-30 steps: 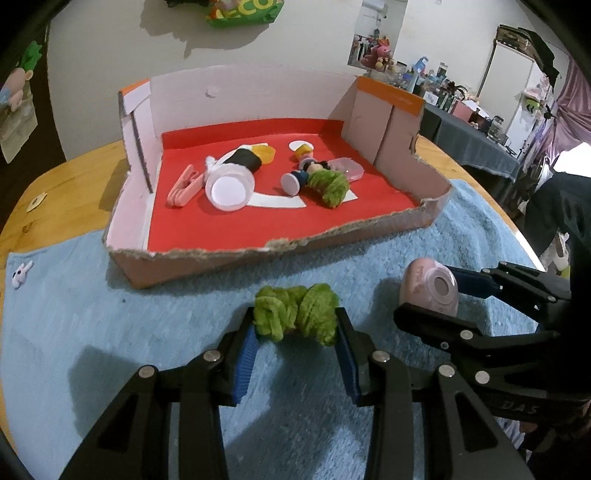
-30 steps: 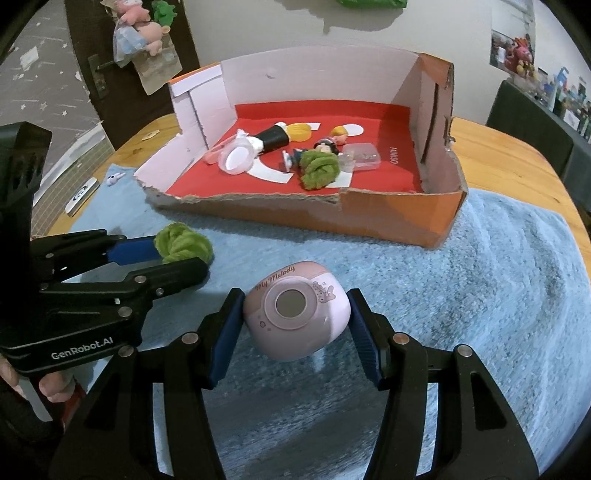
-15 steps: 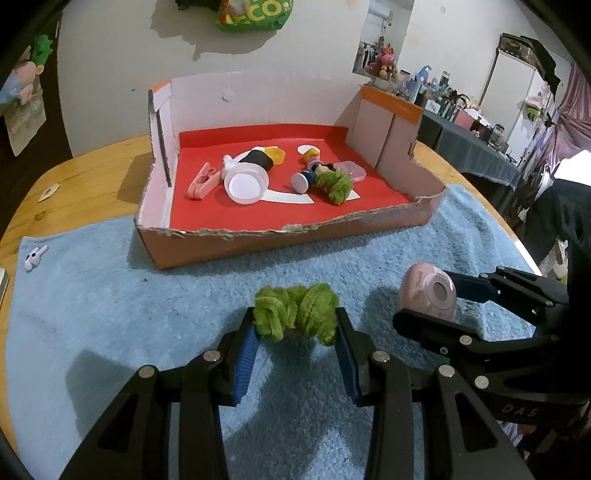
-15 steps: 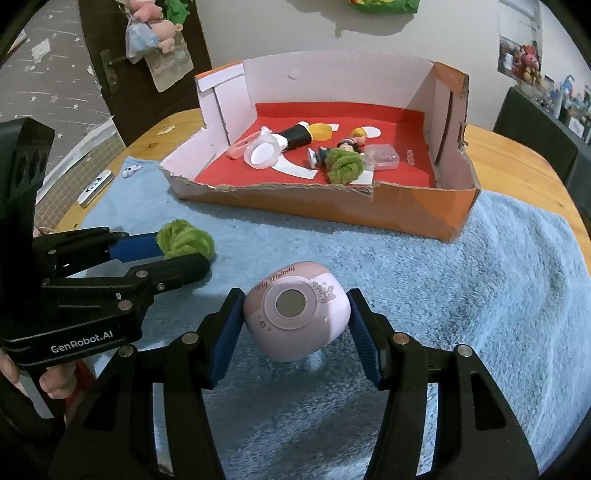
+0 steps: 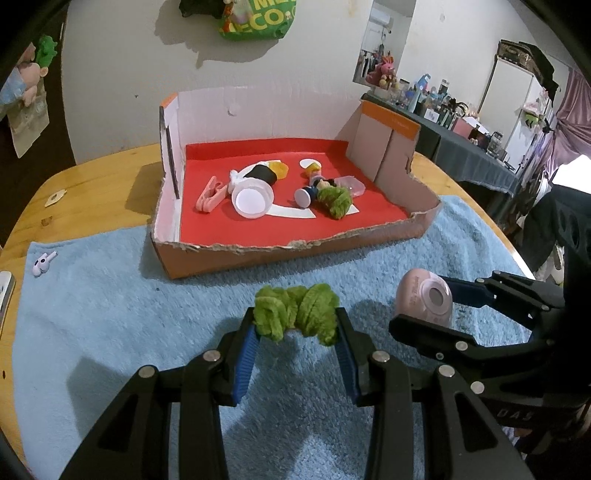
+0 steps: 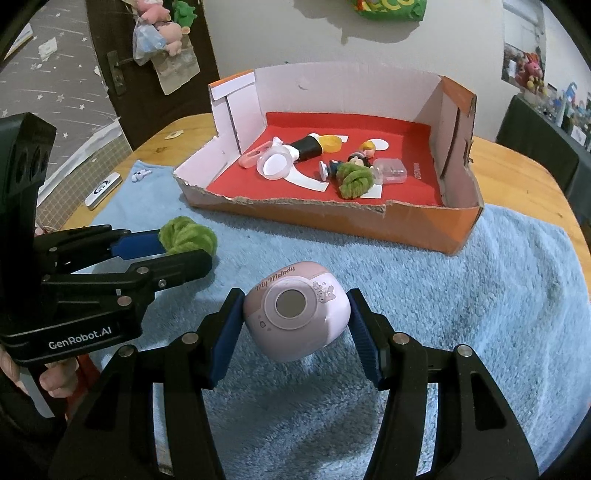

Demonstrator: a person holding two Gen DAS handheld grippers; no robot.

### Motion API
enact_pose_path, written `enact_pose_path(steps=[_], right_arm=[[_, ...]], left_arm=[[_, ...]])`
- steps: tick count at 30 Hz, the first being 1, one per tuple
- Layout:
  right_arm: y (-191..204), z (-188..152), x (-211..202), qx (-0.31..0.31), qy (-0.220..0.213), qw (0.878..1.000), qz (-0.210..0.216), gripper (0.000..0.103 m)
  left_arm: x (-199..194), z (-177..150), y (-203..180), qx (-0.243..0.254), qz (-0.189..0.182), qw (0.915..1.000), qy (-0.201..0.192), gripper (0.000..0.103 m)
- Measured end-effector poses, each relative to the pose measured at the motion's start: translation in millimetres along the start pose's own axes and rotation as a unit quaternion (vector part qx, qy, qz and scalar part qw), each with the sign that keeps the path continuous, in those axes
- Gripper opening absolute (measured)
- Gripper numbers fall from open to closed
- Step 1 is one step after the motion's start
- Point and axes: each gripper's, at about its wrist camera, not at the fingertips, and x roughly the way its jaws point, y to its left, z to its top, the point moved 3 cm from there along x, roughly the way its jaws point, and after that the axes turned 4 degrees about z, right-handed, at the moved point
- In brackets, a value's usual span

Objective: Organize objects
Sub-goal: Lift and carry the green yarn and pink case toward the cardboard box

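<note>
The left gripper (image 5: 295,343) is closed on a green chenille bundle (image 5: 295,314), its blue pads (image 5: 245,354) pressing the bundle's two ends low in the centre of the left wrist view. The bundle's long axis runs across the frame, left to right, spanning the gap between the fingers above the blue towel (image 5: 110,314).

The right gripper (image 6: 295,332) is clamped on a pink My Melody case (image 6: 295,314) at lower centre of the right wrist view, a pad against each side. The case's round grey window faces the camera and the script lettering sits along its upper left edge. Only this view shows that lettering; in the left wrist view the case appears at centre right, turned almost side-on.

The cardboard box (image 6: 458,229) with a red floor sits in the upper middle of both views, beyond both grippers. Inside lie a second green bundle (image 6: 354,181), a white round lid (image 6: 275,166), a pink clip (image 5: 210,194), a small figurine (image 6: 360,153) and a clear small container (image 6: 391,170).

The left wrist view alone shows the cluttered dark table (image 5: 472,155) at upper right. The right wrist view alone shows the door (image 6: 147,92) at upper left with plush toys (image 6: 162,22) hanging.
</note>
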Motion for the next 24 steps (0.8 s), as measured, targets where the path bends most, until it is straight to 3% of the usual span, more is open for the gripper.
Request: enact_pose_path(steps=[24], right_arm=[[-7.1,27.8,-6.9,0.000,-0.016,1.000,0.007,0.054]], left_arm=[[-0.3,32.2,1.3,0.000,-0.004,0.9999,-0.013,0.041]])
